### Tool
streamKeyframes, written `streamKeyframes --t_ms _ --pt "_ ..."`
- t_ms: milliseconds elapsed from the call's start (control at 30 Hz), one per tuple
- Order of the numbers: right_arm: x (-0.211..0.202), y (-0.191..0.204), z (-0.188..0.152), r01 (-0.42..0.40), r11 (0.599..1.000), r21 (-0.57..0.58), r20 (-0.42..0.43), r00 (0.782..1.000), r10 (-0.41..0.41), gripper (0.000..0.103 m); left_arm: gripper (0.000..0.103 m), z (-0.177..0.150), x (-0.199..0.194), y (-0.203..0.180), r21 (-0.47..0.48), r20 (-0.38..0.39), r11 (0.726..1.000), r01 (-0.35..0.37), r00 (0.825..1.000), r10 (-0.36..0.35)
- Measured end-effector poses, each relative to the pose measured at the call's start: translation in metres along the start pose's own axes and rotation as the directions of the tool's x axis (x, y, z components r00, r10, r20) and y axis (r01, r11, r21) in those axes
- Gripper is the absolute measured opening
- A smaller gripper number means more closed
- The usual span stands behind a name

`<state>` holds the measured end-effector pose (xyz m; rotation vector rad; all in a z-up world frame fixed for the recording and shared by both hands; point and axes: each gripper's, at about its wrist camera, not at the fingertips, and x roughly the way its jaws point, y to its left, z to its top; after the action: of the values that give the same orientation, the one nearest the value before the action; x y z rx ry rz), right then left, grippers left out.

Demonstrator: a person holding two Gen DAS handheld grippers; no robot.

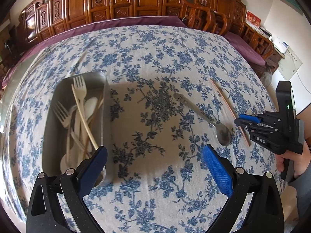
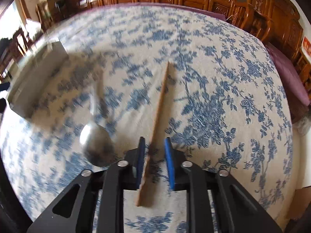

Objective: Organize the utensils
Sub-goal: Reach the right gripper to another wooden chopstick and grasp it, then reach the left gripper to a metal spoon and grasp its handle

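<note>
A steel tray (image 1: pixel 105 101) on the left holds several pale plastic forks and spoons (image 1: pixel 81 104) and a thin stick. A metal spoon (image 1: pixel 223 133) lies on the cloth to its right, bowl toward me. Beyond it lies a wooden chopstick (image 1: pixel 223 95). My left gripper (image 1: pixel 155 165) hangs open over bare cloth beside the tray, nothing between its blue pads. In the right wrist view my right gripper (image 2: pixel 155 151) straddles the near end of the chopstick (image 2: pixel 161 101). Its pads stand narrow, with a gap still showing on the right side. The spoon (image 2: pixel 97 147) lies just left of it.
A blue-flowered cloth (image 1: pixel 155 58) covers the round table. Carved wooden chairs (image 1: pixel 124 0) ring its far side. A person's hand (image 1: pixel 297 161) grips the right gripper's handle at the right edge. The tray (image 2: pixel 38 73) shows blurred at the far left of the right wrist view.
</note>
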<state>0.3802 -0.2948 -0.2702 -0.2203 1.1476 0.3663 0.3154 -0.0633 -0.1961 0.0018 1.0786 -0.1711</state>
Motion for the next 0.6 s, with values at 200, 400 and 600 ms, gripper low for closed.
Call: streamKeyframes --t_ms 200,400,600 --pt "-0.001 -0.011 -0.01 -0.001 1.0 -0.023 -0.027 1.0 0.0 0.006 0.095 0.0 0.019 -0.026 0.011 -0.023 1.0 0.008 1.0 -0.008" --pt "-0.009 -0.02 -0.021 -0.039 0.999 0.013 -0.003 0.999 0.039 0.006 0.095 0.004 0.04 -0.06 0.026 -0.016 0.999 0.031 0.999 -0.03" --pt "-0.01 -0.027 -0.027 -0.074 0.996 0.04 0.04 0.997 0.073 0.006 0.094 0.009 0.06 -0.087 0.037 -0.008 0.997 0.063 0.998 -0.062"
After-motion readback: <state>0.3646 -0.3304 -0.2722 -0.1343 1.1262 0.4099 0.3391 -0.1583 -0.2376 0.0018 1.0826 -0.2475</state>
